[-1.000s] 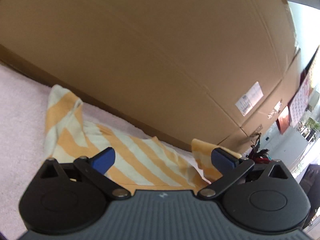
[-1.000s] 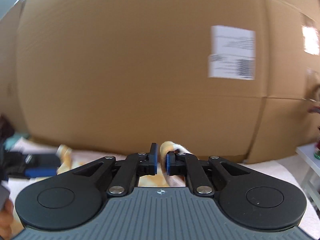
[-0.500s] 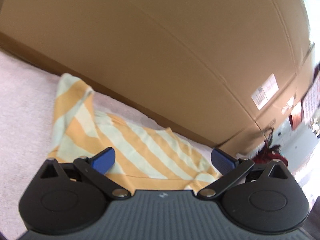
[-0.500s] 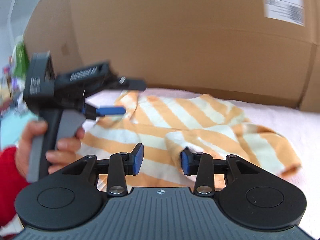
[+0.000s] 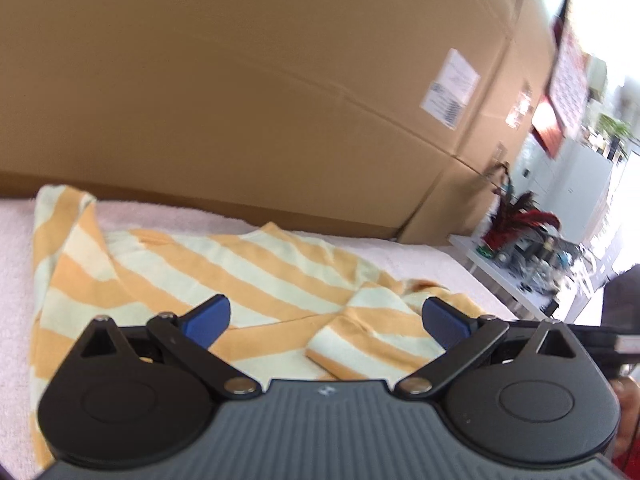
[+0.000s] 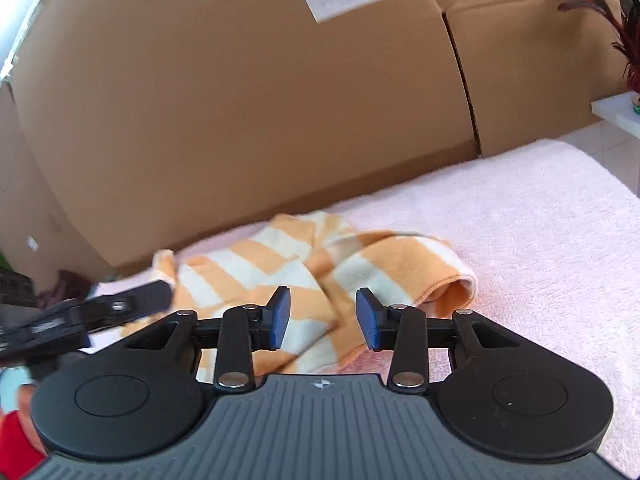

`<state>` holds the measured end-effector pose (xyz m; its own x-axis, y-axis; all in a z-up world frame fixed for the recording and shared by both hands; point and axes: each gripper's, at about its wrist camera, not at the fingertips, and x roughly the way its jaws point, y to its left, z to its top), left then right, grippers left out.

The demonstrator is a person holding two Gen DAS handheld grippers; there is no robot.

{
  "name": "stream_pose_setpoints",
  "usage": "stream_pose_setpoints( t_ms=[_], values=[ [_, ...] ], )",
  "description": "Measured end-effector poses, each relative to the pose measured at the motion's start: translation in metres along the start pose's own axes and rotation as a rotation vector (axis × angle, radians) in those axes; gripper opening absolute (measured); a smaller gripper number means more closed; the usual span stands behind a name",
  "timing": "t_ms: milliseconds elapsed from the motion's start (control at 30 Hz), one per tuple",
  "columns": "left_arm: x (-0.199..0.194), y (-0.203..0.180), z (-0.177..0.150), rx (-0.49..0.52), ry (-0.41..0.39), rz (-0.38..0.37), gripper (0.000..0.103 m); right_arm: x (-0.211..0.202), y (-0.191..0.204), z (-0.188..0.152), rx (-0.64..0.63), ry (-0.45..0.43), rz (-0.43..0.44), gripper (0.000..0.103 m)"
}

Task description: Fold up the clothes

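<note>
An orange-and-cream striped shirt [image 5: 248, 264] lies crumpled on a pink towel-covered surface [image 5: 16, 240]. A folded-over sleeve lies on its right part. My left gripper [image 5: 326, 318] hovers just above the shirt's near edge, jaws wide open, with nothing pinched. In the right wrist view the same shirt [image 6: 256, 264] lies ahead, its rolled sleeve end toward the right. My right gripper [image 6: 323, 318] hangs over the shirt's near edge; its jaws are closing but stand apart. Cloth shows below the gap and the pads do not press on it. One left-gripper finger [image 6: 120, 304] reaches in from the left.
Large cardboard boxes [image 6: 240, 100] wall off the back of the surface. The pink towel [image 6: 540, 220] stretches bare to the right of the shirt. A white side table [image 5: 472, 248] with a red-leaved plant stands beyond the right end. A hand in a red sleeve [image 6: 16, 436] holds the left gripper.
The right gripper, shut on a bit of cloth a second ago, has opened and let it go. The sleeve now lies on the shirt. Both views have rolled and dipped toward the shirt.
</note>
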<state>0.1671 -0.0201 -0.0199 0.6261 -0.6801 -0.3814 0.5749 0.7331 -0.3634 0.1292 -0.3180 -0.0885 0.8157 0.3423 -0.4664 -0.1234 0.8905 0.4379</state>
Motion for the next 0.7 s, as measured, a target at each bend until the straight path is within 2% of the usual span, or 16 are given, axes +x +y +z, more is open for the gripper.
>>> stream_pose_setpoints(
  t_ms=[33, 100, 133, 200, 300, 433, 500, 600, 633, 700],
  values=[
    [-0.001, -0.004, -0.001, 0.024, 0.001, -0.014, 0.102, 0.004, -0.005, -0.001, 0.016, 0.017, 0.017, 0.026],
    [-0.002, -0.012, -0.004, 0.073, 0.005, -0.042, 0.102, 0.005, -0.018, -0.005, 0.075, 0.028, 0.083, 0.012],
    [-0.002, -0.016, -0.006, 0.093, 0.010, -0.055, 0.102, 0.004, -0.025, -0.005, 0.118, 0.018, 0.119, 0.009],
    [-0.002, -0.021, -0.007, 0.119, 0.016, -0.070, 0.102, -0.002, -0.040, -0.005, 0.214, -0.014, 0.199, 0.008],
    [-0.003, -0.027, -0.008, 0.147, 0.024, -0.081, 0.102, -0.005, -0.048, -0.002, 0.284, -0.032, 0.327, 0.009],
    [-0.004, -0.052, -0.012, 0.210, 0.060, -0.062, 0.102, -0.002, -0.038, 0.000, 0.243, -0.019, 0.378, 0.009],
    [-0.004, -0.075, -0.017, 0.290, 0.082, -0.030, 0.100, -0.001, -0.034, 0.001, 0.226, -0.015, 0.404, 0.009],
    [0.002, -0.105, -0.028, 0.430, 0.106, 0.028, 0.086, -0.002, -0.032, 0.002, 0.214, -0.020, 0.442, 0.009],
    [0.006, -0.109, -0.029, 0.443, 0.126, 0.037, 0.078, -0.004, -0.032, 0.002, 0.209, -0.025, 0.452, 0.009],
    [0.010, -0.110, -0.026, 0.421, 0.140, 0.038, 0.076, -0.004, -0.031, 0.003, 0.197, -0.036, 0.453, 0.009]
  ],
)
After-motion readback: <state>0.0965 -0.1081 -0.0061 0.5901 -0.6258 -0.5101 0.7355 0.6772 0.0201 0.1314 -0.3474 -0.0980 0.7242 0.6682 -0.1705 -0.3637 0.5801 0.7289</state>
